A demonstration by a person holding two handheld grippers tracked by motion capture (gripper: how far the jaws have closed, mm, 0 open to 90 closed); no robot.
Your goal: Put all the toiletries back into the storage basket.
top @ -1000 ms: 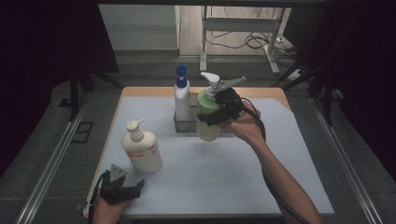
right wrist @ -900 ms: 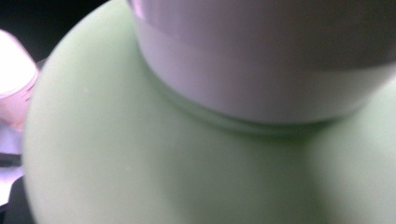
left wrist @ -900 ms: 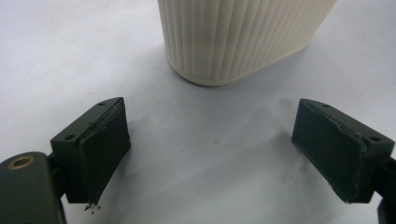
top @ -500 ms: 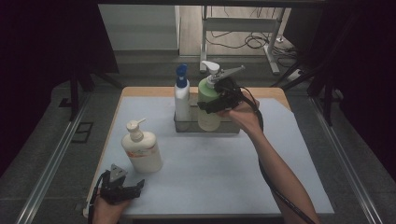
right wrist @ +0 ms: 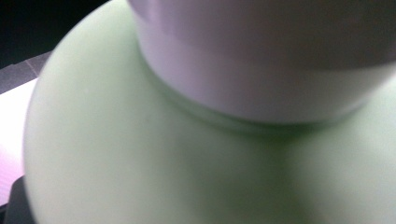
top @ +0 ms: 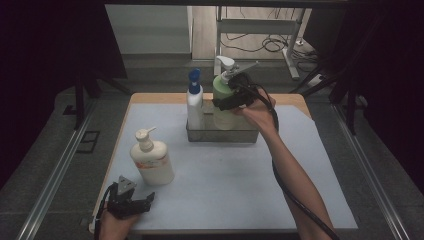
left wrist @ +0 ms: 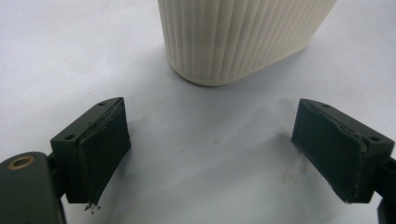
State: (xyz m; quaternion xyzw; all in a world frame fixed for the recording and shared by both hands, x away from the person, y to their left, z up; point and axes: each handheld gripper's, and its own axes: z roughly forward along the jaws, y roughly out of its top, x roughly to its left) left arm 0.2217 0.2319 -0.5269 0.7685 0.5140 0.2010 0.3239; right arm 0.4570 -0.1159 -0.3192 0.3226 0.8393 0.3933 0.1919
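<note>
The right gripper (top: 231,101) clamps the green bottle (top: 223,107), probably heavy and slick, over the basket (top: 222,135); the left gripper (top: 131,203) rests wide open.

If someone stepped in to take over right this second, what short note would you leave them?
Right gripper: shut on the green pump bottle, holding it in the wire basket beside the blue-capped white bottle. I cannot tell whether its base has touched down.
Left gripper: open, holding nothing, low on the mat just short of the cream pump bottle.
Done: blue-capped bottle is in the basket; green one is nearly placed.
Left: release the green bottle, then probably move the cream bottle into the basket.
</note>
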